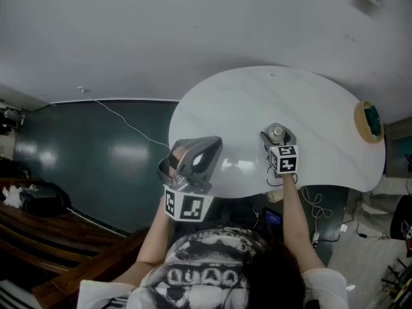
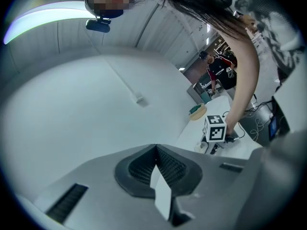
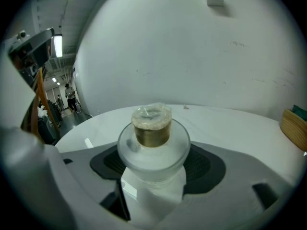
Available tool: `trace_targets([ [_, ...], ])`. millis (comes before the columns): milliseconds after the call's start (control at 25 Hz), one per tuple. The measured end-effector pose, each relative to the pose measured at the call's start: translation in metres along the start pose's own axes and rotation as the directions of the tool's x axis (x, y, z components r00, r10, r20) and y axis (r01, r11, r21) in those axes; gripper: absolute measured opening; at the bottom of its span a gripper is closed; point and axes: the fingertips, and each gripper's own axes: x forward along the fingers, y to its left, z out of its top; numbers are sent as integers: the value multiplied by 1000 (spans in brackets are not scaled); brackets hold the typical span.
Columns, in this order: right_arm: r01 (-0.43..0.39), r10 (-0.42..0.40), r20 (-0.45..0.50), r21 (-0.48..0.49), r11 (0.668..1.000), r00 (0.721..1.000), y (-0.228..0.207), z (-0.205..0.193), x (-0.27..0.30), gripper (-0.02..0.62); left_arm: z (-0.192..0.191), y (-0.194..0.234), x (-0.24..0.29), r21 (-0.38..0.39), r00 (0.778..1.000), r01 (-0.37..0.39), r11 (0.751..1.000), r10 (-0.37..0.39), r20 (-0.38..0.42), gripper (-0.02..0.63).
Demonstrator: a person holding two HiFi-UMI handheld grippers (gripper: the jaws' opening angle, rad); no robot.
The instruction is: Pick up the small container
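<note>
The small container point(image 3: 152, 128) is a frosted, wide-bodied jar with a brass-coloured band and a clear cap. My right gripper point(image 3: 153, 164) is shut on its frosted body, with a dark pad on either side. In the head view the container point(image 1: 277, 133) stands upright over the white oval table point(image 1: 257, 102), in my right gripper point(image 1: 277, 140); whether it touches the tabletop cannot be told. My left gripper point(image 1: 195, 156) hovers at the table's near left edge. In its own view the left gripper point(image 2: 156, 169) is shut with nothing held and points at a pale wall.
A round wooden object with a green inside point(image 1: 369, 121) sits at the table's right edge, also seen as the wooden object point(image 3: 293, 128). Cables point(image 1: 314, 205) lie on the floor below the table. Dark floor and wooden benches point(image 1: 38, 227) are at the left.
</note>
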Motion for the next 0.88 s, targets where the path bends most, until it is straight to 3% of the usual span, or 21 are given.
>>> trace_targets([
  [320, -12, 16, 82, -44, 999, 996, 19, 37, -54, 331, 14, -11, 3, 3, 998, 39, 999, -39, 52, 0],
  [880, 74, -75, 185, 9, 997, 980, 39, 64, -147, 331, 39, -41, 11, 23, 973, 150, 988, -152, 172, 0],
])
